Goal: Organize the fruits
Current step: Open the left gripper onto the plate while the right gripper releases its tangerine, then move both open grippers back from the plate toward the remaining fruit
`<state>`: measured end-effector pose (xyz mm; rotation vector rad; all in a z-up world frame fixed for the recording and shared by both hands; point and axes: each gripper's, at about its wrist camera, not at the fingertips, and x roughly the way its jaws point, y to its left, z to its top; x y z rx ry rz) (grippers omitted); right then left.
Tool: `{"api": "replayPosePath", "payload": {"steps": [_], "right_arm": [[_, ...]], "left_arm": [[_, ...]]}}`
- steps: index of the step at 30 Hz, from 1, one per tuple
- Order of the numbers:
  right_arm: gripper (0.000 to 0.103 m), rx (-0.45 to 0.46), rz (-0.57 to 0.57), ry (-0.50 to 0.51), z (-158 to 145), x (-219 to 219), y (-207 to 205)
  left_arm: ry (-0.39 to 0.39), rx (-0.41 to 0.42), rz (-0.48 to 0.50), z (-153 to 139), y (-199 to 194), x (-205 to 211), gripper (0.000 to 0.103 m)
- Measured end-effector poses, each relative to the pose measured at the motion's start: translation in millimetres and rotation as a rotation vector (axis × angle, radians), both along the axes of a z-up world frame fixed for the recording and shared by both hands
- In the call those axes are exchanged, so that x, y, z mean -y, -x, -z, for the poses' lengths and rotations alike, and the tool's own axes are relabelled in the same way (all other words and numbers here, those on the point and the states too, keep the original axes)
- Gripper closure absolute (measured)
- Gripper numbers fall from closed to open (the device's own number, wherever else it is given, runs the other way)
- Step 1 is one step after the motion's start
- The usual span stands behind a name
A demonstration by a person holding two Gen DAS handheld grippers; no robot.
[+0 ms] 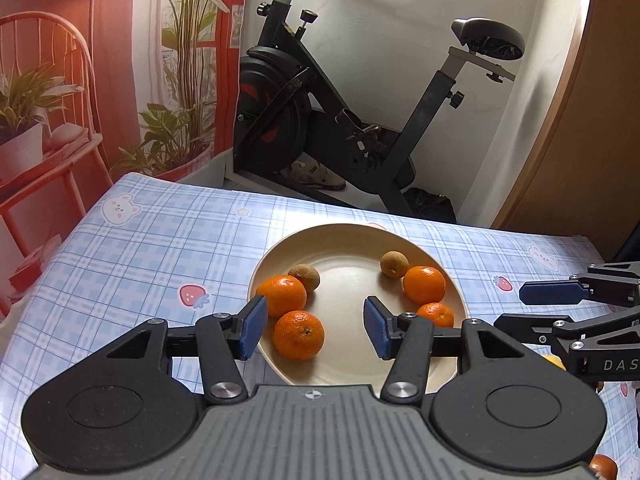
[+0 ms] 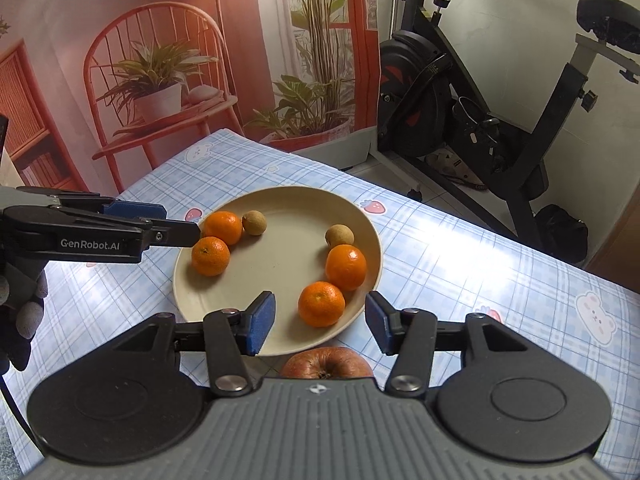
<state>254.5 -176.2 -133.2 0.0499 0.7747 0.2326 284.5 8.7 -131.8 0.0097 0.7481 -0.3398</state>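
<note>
Fruit lies grouped in the plate [image 2: 362, 216], tangerines [image 2: 321, 304] beside longans [image 2: 339, 236], while both tongs, left [image 1: 316, 328] and right [image 2: 320, 322], hover half-open and empty, probably to fetch the apple [image 2: 326, 364].

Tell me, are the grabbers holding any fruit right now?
No. The left gripper and right gripper are both open and hold nothing; the tangerines lie loose on the plate.

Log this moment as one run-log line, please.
left gripper: open, empty | right gripper: open, empty | plate: four oranges, two small brown fruits | apple: on tablecloth beside plate
</note>
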Motion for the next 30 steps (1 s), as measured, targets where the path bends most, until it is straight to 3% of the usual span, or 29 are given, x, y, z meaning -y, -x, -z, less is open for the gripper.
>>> {"api": "replayPosePath", "payload": {"steps": [6,9,11,16,20,22,26,30], "right_arm": [[0.05,0.056,0.102,-0.075,-9.2,25.4,37.7],[0.049,0.084,0.147,-0.118,-10.7,36.1,54.0],[0.044,0.103,0.176,-0.133,-11.6,42.3,64.8],[0.03,0.147,0.218,-0.156,-14.0,49.4,89.4],[0.006,0.19,0.265,-0.194,-13.5,54.2,107.2],[0.0,0.214,0.289,-0.236,-12.8,59.5,116.1],[0.0,0.276,0.333,-0.251,-12.6,67.7,132.5],[0.0,0.303,0.344,-0.268,-11.7,72.3,143.7]], "left_arm": [[0.031,0.033,-0.015,-13.2,24.7,1.6,0.047],[0.009,0.053,-0.017,-15.9,36.2,8.2,0.047],[-0.034,0.08,-0.019,-17.5,45.6,15.6,0.046],[-0.072,0.122,-0.046,-24.7,62.7,26.3,0.029],[-0.088,0.148,-0.068,-29.3,77.1,30.3,0.02],[-0.112,0.167,-0.071,-29.8,83.8,33.5,0.017],[-0.159,0.202,-0.087,-31.1,94.6,38.6,0.011],[-0.151,0.174,-0.081,-31.3,97.0,36.7,0.007]]}}
